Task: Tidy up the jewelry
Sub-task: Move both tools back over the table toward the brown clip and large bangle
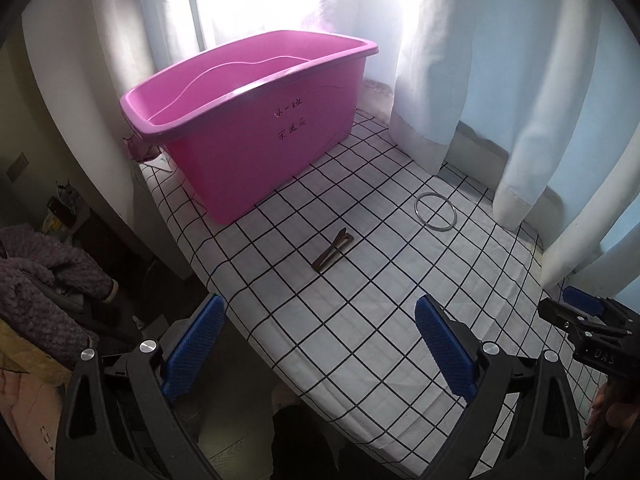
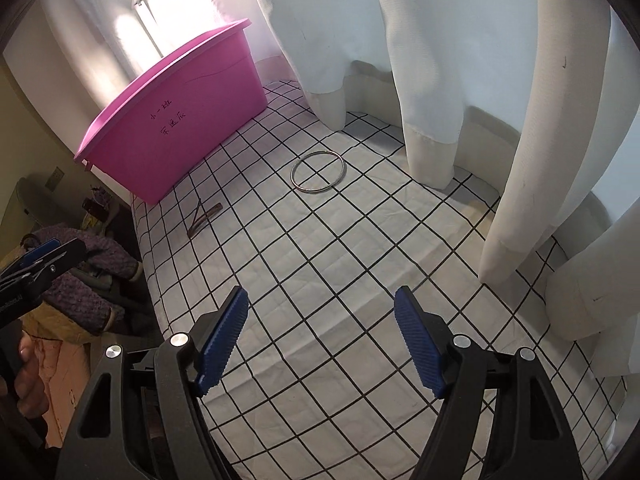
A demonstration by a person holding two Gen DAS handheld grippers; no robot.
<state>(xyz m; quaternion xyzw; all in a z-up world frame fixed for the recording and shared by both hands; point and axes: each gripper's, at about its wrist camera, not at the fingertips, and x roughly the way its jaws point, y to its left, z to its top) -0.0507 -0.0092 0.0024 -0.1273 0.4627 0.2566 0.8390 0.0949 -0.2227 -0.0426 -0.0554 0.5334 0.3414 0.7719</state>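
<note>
A brown hair clip (image 1: 333, 249) lies on the checked tablecloth (image 1: 380, 320) in front of a pink plastic bin (image 1: 256, 120). A thin silver bangle (image 1: 436, 212) lies to its right. In the right wrist view the bangle (image 2: 318, 171) is ahead, the hair clip (image 2: 203, 218) to the left, and the bin (image 2: 180, 120) at the back left. My left gripper (image 1: 320, 344) is open and empty over the table's near left edge. My right gripper (image 2: 322, 344) is open and empty above the cloth, well short of the bangle.
White curtains (image 2: 440, 80) hang along the back and right edges of the table. The table's left edge drops off to a purple garment (image 1: 44, 272) and clutter on the floor. The right gripper's body (image 1: 588, 328) shows at the right edge of the left view.
</note>
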